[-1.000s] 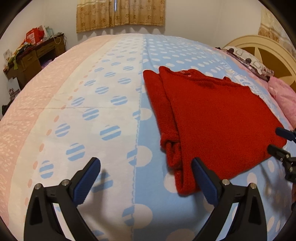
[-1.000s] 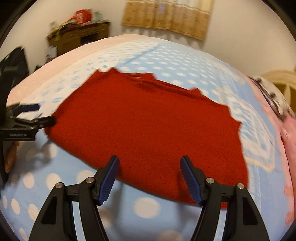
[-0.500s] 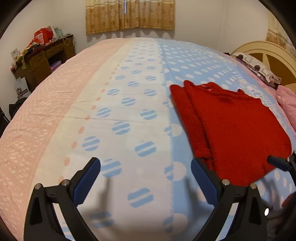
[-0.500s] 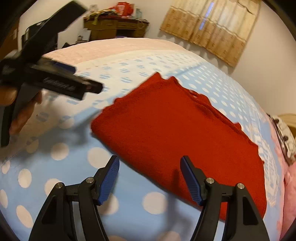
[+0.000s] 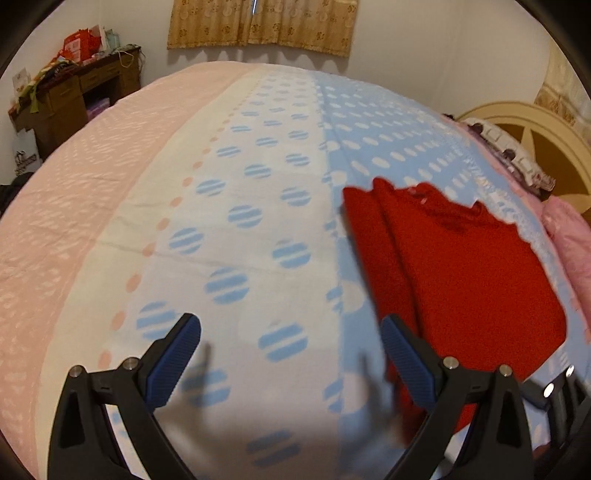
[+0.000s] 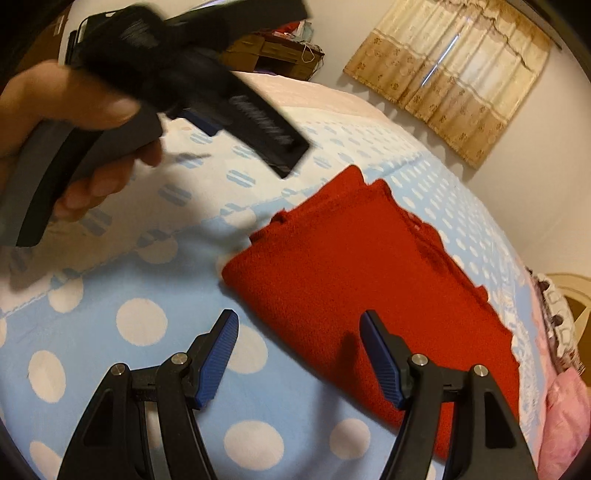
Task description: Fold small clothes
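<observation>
A red knitted sweater [image 5: 461, 273] lies folded flat on the dotted bedspread [image 5: 258, 221], its sleeve folded along the left side. In the right wrist view the sweater [image 6: 369, 295] lies just ahead of my right gripper [image 6: 299, 354], which is open and empty above its near edge. My left gripper [image 5: 291, 354] is open and empty over bare bedspread to the left of the sweater. The left gripper also shows in the right wrist view [image 6: 258, 122], blurred, held in a hand above the bed.
A wooden desk [image 5: 70, 99] with clutter stands at the far left. A curtain [image 5: 258, 26] hangs on the back wall. A headboard [image 5: 535, 147] and pink pillows [image 5: 569, 240] lie to the right.
Both grippers have pulled back from the sweater and risen. The left gripper has swung left over bare bedspread. The right has turned, so the sweater sits further right.
</observation>
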`<action>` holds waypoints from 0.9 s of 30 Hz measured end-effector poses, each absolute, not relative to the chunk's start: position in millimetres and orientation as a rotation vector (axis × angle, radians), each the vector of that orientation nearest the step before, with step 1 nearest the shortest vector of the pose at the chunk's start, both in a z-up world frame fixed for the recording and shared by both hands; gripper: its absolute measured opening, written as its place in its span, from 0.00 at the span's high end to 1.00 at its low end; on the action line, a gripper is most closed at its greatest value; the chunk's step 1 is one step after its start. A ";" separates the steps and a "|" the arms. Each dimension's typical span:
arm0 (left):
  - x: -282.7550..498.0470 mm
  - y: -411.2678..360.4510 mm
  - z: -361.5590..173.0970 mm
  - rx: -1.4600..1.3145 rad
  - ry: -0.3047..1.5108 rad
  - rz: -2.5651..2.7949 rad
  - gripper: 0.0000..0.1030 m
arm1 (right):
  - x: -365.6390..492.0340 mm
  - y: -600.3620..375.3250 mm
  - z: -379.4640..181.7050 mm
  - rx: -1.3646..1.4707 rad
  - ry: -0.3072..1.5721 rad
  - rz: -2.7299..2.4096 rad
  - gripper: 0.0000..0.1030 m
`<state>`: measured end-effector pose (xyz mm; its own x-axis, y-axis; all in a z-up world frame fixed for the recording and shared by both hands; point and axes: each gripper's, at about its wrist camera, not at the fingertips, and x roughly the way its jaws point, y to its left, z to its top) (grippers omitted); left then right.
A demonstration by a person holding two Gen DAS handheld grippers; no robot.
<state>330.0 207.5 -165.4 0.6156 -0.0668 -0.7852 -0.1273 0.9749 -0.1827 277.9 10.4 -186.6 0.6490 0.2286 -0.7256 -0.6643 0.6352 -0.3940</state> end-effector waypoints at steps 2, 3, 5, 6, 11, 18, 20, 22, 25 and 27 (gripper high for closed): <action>338.2 203.6 -163.2 -0.253 0.901 -0.001 0.02 | 277.6 14.8 -188.4 -0.716 0.680 0.557 0.33; 340.9 202.5 -162.7 -0.262 0.899 -0.014 0.02 | 276.8 17.4 -189.9 -0.729 0.673 0.553 0.33; 348.8 198.5 -162.6 -0.291 0.897 -0.052 0.02 | 275.8 21.1 -192.1 -0.753 0.659 0.550 0.33; 353.1 196.7 -163.1 -0.308 0.894 -0.071 0.02 | 274.8 22.4 -193.0 -0.764 0.650 0.549 0.33; 377.0 185.1 -167.8 -0.345 0.902 -0.131 0.03 | 272.3 26.5 -196.4 -0.791 0.629 0.541 0.33; 397.6 176.2 -172.7 -0.359 0.910 -0.190 0.06 | 275.0 25.4 -200.3 -0.778 0.626 0.534 0.33; 403.8 176.7 -175.9 -0.367 0.919 -0.194 0.16 | 274.3 26.2 -199.8 -0.778 0.622 0.530 0.33; 411.9 175.5 -181.3 -0.379 0.943 -0.213 0.23 | 273.9 26.9 -199.7 -0.780 0.616 0.525 0.34; 419.3 173.4 -187.0 -0.384 0.960 -0.221 0.32 | 271.5 30.3 -201.0 -0.789 0.611 0.526 0.41; 420.8 171.6 -186.6 -0.378 0.950 -0.222 0.32 | 269.6 32.6 -201.9 -0.798 0.607 0.530 0.45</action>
